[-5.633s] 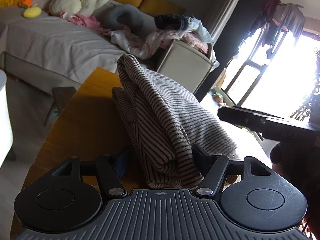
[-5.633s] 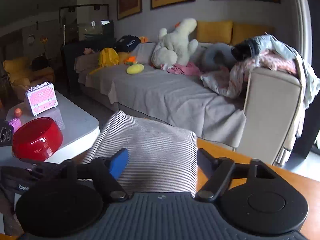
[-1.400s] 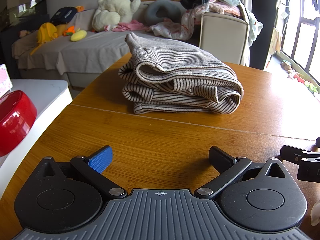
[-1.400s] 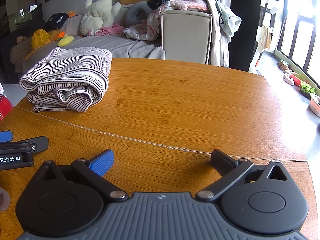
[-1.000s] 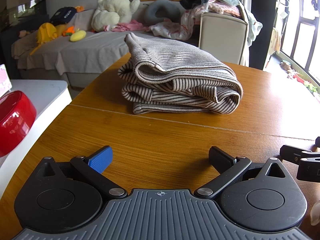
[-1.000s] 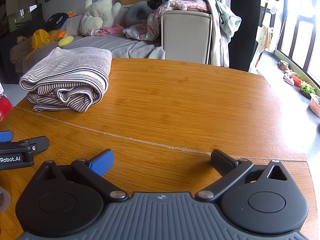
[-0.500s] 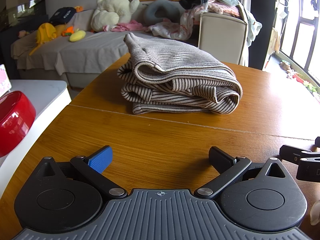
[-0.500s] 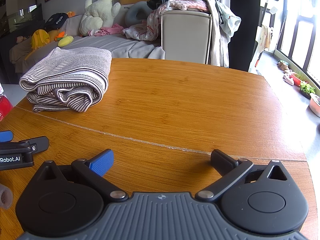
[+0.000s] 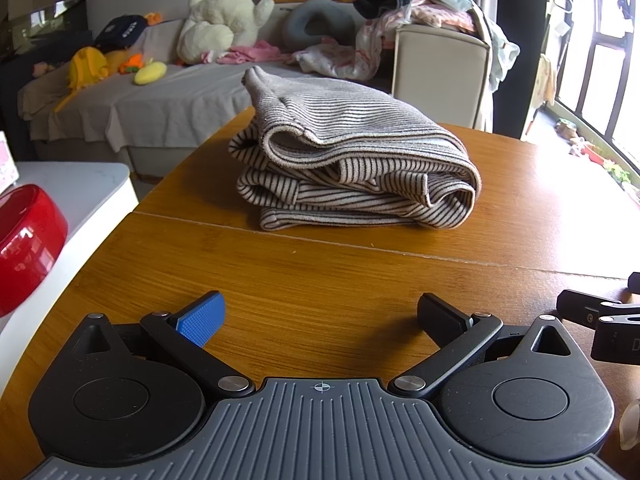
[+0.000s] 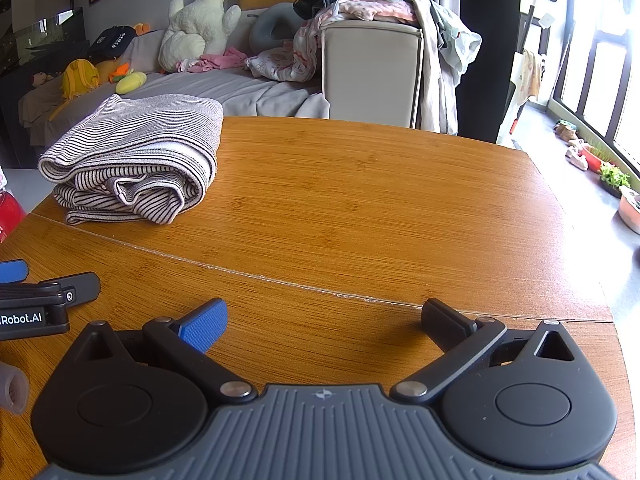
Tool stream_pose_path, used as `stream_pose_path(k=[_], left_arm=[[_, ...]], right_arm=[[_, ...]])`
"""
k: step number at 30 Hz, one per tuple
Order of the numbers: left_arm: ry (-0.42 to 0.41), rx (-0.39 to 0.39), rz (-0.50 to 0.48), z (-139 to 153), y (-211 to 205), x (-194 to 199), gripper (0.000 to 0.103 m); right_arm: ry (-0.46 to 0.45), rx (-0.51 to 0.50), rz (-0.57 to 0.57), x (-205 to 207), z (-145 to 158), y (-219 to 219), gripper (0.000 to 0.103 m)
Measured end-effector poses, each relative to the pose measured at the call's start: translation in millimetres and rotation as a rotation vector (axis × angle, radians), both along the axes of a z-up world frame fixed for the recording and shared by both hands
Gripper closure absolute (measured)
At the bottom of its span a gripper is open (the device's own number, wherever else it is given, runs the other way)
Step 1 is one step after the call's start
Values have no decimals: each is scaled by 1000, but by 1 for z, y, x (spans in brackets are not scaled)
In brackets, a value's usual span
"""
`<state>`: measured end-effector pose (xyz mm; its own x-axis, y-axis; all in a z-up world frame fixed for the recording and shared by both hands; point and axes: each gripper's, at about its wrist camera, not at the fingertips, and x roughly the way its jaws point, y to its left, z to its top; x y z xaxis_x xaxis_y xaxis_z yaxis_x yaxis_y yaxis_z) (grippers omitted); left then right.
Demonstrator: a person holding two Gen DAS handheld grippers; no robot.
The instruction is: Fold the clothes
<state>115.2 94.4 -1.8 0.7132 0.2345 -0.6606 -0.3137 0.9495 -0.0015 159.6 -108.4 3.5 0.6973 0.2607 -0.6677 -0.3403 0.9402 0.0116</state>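
A striped grey and brown garment (image 9: 352, 164) lies folded in a thick stack on the wooden table (image 9: 320, 280), toward its far left part; it also shows in the right wrist view (image 10: 132, 160). My left gripper (image 9: 320, 316) is open and empty, low over the table, well short of the stack. My right gripper (image 10: 324, 320) is open and empty, near the table's front, to the right of the stack. Each gripper shows at the edge of the other's view.
A red bowl (image 9: 24, 248) sits on a white side table (image 9: 80, 184) to the left. Behind the table are a sofa (image 9: 160, 100) with plush toys and a beige chair (image 10: 372, 76) heaped with loose clothes. Windows are on the right.
Over the last 5.6 seconds both grippers let go of the striped garment and drew back toward the table's front. In the last second nothing has moved.
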Motion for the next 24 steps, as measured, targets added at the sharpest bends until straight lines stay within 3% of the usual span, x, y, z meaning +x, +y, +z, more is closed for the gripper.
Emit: stream_pose_path(k=[24], left_arm=[[0, 0, 0, 0, 0, 0, 0]], right_arm=[[-1, 0, -8, 1, 0, -2, 0]])
